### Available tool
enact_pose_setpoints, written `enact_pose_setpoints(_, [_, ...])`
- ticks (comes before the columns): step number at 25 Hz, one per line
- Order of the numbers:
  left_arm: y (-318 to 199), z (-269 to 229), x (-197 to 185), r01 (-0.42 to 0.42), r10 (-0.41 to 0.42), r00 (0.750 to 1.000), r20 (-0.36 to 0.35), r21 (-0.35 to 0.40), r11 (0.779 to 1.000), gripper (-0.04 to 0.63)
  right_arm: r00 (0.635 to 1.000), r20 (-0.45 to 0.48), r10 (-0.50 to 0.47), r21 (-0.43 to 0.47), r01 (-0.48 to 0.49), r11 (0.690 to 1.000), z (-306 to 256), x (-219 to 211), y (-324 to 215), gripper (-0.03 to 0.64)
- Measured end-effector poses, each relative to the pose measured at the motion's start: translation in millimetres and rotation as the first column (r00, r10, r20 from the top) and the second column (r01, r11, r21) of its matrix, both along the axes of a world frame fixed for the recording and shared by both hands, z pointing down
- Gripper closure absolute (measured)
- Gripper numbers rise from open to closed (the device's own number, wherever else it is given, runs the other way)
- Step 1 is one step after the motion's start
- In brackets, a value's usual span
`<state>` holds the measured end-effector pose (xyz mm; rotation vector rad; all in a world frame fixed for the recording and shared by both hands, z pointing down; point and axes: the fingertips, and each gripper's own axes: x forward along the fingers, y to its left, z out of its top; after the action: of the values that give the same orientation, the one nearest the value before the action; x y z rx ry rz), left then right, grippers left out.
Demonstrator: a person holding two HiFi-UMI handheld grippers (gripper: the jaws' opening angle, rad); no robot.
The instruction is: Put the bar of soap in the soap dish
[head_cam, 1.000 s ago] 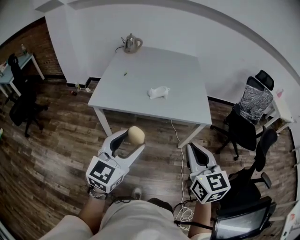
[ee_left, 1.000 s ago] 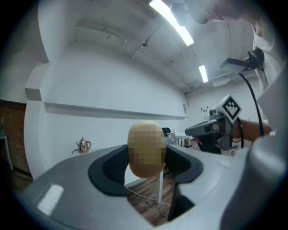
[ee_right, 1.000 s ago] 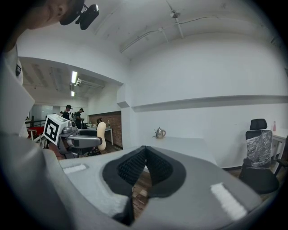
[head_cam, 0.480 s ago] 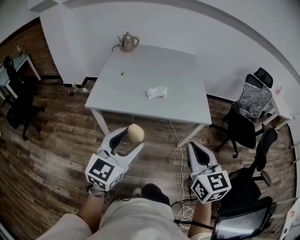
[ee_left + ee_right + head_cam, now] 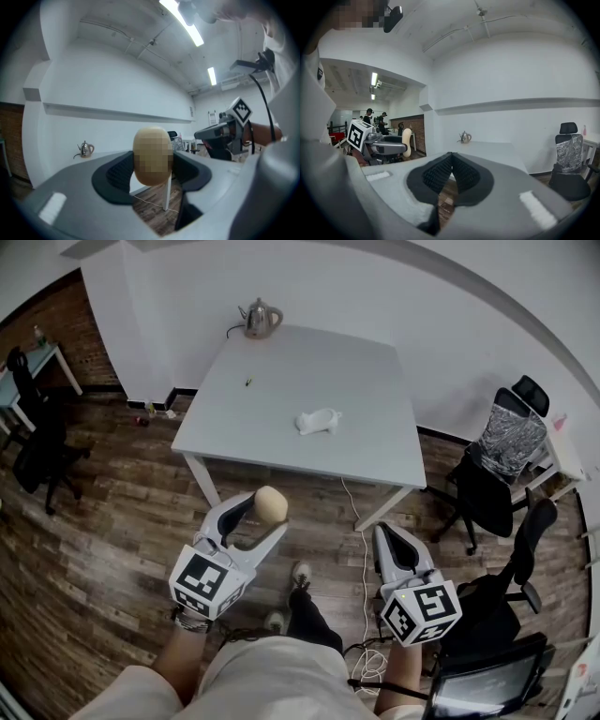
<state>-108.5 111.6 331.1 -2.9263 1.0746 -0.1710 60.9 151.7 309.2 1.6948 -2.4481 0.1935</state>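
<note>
The white table [image 5: 272, 432] stands well ahead of me across the wooden floor [image 5: 112, 521], so I judge the step in hand to be the carry. The left tongs [image 5: 261, 519] are clamped on the bar of soap [image 5: 271, 506], which stands upright between the pads, well short of the soap dish [image 5: 318, 421] near the table's middle. I would keep the grip steady, come in over the near edge, lower the soap flat into the dish and only then let go. The right tongs [image 5: 386, 538] are pressed together with nothing in them. Office chairs [image 5: 497, 474] stand to the right and a kettle [image 5: 262, 319] at the far edge, both clear of the path. A cable [image 5: 363, 531] trails on the floor beside the near table leg and could catch a foot.
</note>
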Motion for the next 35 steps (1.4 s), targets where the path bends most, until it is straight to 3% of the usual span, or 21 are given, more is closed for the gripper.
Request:
enact_pose_setpoints(6, [-11, 7, 6, 0.02, -0.02, 1.0, 0.021, -0.014, 1.0, 0.325, 0.999, -0.046, 0.029, -0.021, -0.029, 0.999, 10, 15, -3, 0.614])
enact_pose_setpoints(35, [-98, 20, 31, 0.005, -0.003, 0.999, 0.033, -0.056, 0.998, 0.325, 0.999, -0.018, 0.031, -0.038, -0.032, 0.999, 24, 40, -94, 0.614])
